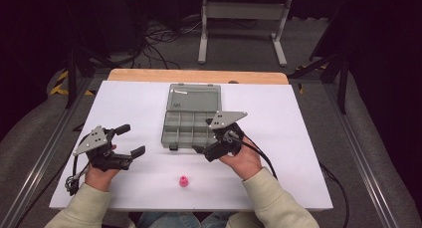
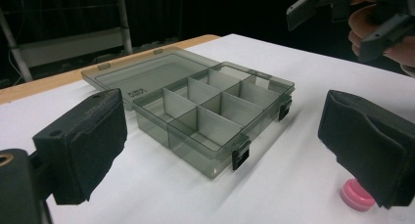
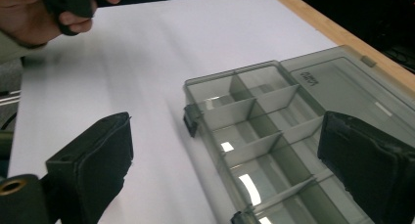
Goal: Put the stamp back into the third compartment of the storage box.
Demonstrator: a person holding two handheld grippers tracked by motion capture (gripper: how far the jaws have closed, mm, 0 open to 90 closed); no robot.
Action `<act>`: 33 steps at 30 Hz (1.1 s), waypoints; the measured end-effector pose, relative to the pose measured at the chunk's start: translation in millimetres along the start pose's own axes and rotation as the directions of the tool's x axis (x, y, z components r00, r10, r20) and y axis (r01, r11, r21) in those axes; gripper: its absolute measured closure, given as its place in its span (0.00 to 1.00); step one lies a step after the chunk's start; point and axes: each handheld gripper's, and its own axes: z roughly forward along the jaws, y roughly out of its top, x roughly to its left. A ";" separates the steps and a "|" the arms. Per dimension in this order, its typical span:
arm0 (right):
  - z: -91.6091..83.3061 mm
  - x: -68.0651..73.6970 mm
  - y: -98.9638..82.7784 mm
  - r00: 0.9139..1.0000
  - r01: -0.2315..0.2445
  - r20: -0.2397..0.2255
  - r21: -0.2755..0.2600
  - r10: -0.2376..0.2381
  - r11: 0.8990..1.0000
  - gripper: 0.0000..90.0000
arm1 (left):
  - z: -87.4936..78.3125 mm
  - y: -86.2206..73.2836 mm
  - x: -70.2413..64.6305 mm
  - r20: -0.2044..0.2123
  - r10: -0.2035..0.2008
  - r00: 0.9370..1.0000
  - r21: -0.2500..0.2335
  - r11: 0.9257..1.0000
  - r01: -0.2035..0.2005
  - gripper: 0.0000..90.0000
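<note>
A smoky grey compartment box (image 1: 164,133) lies open in the middle of the white table, its lid (image 1: 195,97) folded flat behind it and its compartments empty. A small pink cap-like piece (image 1: 183,181) stands on the table in front of it. My left gripper (image 1: 132,140) is open, low over the table left of the box; in the left gripper view the pink piece (image 2: 356,195) peeks out beside its right jaw. My right gripper (image 1: 206,141) is open at the box's front right corner. In the right gripper view one jaw hangs over the compartments (image 3: 264,121), the other over bare table.
The white table top (image 1: 278,153) sits on a wooden board (image 1: 199,76) that shows at the back. Metal rails run along both sides of the table. A grey stand (image 1: 244,19) and cables lie on the floor behind.
</note>
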 end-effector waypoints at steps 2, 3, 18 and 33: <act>-0.3 4.8 0.9 1.000 0.012 -0.017 0.010 -0.012 1.000 0.09 | 0.7 -0.3 -0.2 0.002 -0.006 1.000 0.004 1.000 0.006 0.06; -0.5 7.2 1.2 0.999 0.015 -0.029 0.018 -0.014 1.000 0.09 | 1.1 -0.3 0.0 0.002 -0.002 1.000 0.005 1.000 0.002 0.06; 2.2 27.1 2.6 0.994 0.065 -0.089 0.048 -0.060 0.997 0.12 | 2.0 -0.7 -0.1 0.005 0.001 1.000 -0.002 1.000 -0.001 0.06; 28.1 39.2 -6.3 0.979 0.109 -0.189 0.185 -0.073 0.977 0.16 | 2.6 -1.2 -0.2 0.007 0.000 1.000 0.000 1.000 0.000 0.06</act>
